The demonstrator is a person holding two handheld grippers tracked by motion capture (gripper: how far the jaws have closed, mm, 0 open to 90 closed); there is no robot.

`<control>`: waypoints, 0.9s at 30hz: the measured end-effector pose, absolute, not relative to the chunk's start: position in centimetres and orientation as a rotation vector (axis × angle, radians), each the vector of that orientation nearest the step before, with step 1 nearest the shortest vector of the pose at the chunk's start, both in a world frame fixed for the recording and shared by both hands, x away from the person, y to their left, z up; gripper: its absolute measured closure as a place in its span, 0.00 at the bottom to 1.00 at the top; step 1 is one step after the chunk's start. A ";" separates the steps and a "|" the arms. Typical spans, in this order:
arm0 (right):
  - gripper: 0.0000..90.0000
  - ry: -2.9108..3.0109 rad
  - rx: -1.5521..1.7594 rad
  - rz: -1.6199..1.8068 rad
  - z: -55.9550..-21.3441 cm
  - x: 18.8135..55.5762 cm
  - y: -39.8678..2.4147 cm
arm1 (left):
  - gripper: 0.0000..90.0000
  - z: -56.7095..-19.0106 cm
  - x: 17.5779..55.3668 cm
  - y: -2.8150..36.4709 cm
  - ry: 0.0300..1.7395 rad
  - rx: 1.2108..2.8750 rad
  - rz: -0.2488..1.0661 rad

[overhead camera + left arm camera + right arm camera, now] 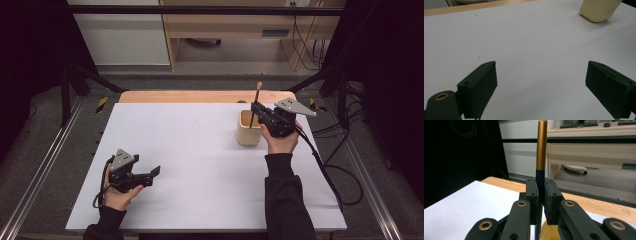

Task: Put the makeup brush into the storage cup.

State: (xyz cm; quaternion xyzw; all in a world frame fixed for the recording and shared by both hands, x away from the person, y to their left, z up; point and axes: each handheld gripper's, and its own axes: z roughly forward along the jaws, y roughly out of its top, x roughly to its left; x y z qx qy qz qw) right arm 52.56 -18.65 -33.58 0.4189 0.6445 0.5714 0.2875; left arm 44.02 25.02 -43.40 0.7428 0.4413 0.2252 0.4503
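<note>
Worktop covered in white fills the middle of the high view, with a strip of bare wood along its far edge. Right tool, right of centre in that frame, has its jaws pressed together on a thin stick that is dark in its lower part and gold-brown above; the stick stands nearly upright, its top pointing toward the upper edge of the frame. In the right gripper view the same stick rises straight up the centre of the picture, pinched between the two black pads, with the gold section above them and the dark section passing down between them. Directly under the stick, at centre right of the high view, sits a pale, cream-coloured cup on the worktop, and the stick's lower end hangs over its open mouth. Left tool rests low near the lower left of the high view, well apart from the cup; in the left gripper view its jaws stand spread wide with bare white surface between them, and the cup shows at the upper right.
</note>
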 end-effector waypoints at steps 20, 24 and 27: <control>0.93 1.695 1.220 1.429 -34.4 56.6 -18.8 | 0.11 -43.4 44.0 25.1 1.089 1.840 0.559; 0.93 1.697 1.232 1.416 -35.0 57.3 -18.6 | 0.11 -43.4 44.0 25.2 1.090 1.839 0.558; 0.93 1.707 1.250 1.402 -35.5 57.7 -18.5 | 0.11 -43.4 44.0 25.2 1.090 1.840 0.559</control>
